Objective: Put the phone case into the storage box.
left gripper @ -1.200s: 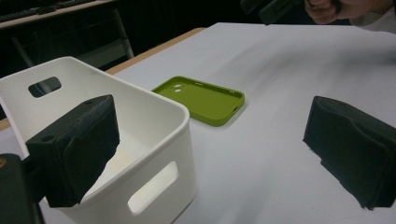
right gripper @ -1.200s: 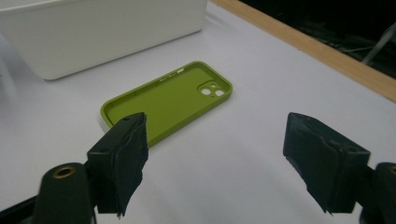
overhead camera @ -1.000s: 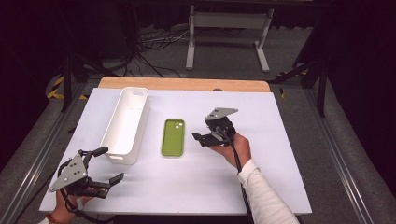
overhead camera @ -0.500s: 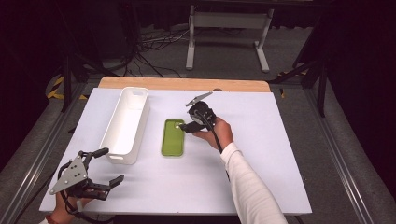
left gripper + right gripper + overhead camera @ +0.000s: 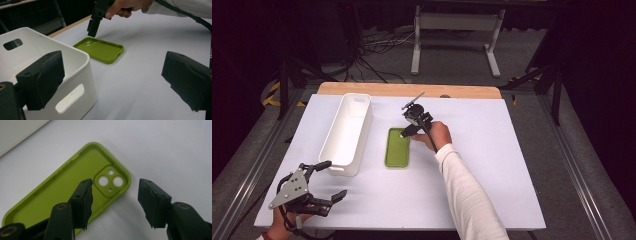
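Observation:
A lime-green phone case (image 5: 397,149) lies hollow side up on the white table (image 5: 492,165), with its camera cutout at the far end. My right gripper (image 5: 404,133) hangs just above that far end and points down. In the right gripper view its jaws (image 5: 115,197) straddle the cutout corner of the case (image 5: 62,187). They have just been closing, stand half open, and do not touch the case. My left gripper (image 5: 333,179) rests open at the front left; in its own view the left gripper (image 5: 113,75) holds nothing.
A white oblong bin (image 5: 346,131) stands left of the case, its near end just ahead of my left gripper. A wooden strip (image 5: 407,90) runs along the table's far edge. A metal stand (image 5: 452,30) and cables are on the floor behind.
My right hand has moved left from the table's middle to the far end of the green case and sunk a little, its jaws narrowing. The left gripper has stayed put.

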The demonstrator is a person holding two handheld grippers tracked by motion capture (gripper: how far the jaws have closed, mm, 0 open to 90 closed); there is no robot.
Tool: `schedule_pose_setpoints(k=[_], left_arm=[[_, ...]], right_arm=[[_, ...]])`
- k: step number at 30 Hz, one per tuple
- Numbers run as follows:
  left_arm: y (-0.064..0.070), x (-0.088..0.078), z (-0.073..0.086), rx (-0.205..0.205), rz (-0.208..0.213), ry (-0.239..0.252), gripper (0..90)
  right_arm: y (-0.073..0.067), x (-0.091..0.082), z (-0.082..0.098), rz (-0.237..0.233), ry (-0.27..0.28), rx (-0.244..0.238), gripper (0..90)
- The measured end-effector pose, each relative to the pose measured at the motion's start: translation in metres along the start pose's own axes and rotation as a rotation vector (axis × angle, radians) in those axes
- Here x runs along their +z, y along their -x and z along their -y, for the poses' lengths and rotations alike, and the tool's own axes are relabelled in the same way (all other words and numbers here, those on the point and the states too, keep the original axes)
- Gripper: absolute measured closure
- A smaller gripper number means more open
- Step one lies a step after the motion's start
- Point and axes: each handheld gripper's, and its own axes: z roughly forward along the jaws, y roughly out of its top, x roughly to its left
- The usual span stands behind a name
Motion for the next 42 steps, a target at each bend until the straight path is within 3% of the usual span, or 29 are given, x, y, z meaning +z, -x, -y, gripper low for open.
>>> schedule_pose_setpoints(k=[9,12,17,21,27,31,33,42], left_arm=[[0.001,0.001,0.0,0.001,0.013,-0.003,5.1],[0.001,0.001,0.0,0.0,0.014,-0.005,5.1],[0.002,0.0,0.001,0.002,0.01,-0.004,5.1],[0.002,0.0,0.002,0.0,0.012,-0.014,5.1],[0.002,0.0,0.002,-0.006,0.015,-0.01,5.2],[0.002,0.001,0.002,-0.008,0.022,-0.019,5.3],[0.003,0.002,0.002,-0.006,0.019,-0.018,5.4],[0.002,0.003,0.003,-0.01,0.027,-0.026,6.0]], right_arm=[[0.002,0.012,-0.005,0.019,-0.028,0.02,65.8],[0.002,0.016,-0.006,0.064,-0.038,0.034,73.7],[0.002,0.02,-0.006,0.073,-0.062,0.033,70.3],[0.002,0.022,-0.008,0.077,-0.054,0.038,76.5],[-0.001,0.022,-0.009,0.112,-0.068,0.027,78.9],[-0.005,0.023,-0.011,0.16,-0.085,-0.002,83.8],[-0.008,0.024,-0.011,0.188,-0.101,-0.041,85.0],[-0.009,0.021,-0.007,0.182,-0.074,-0.045,85.4]])
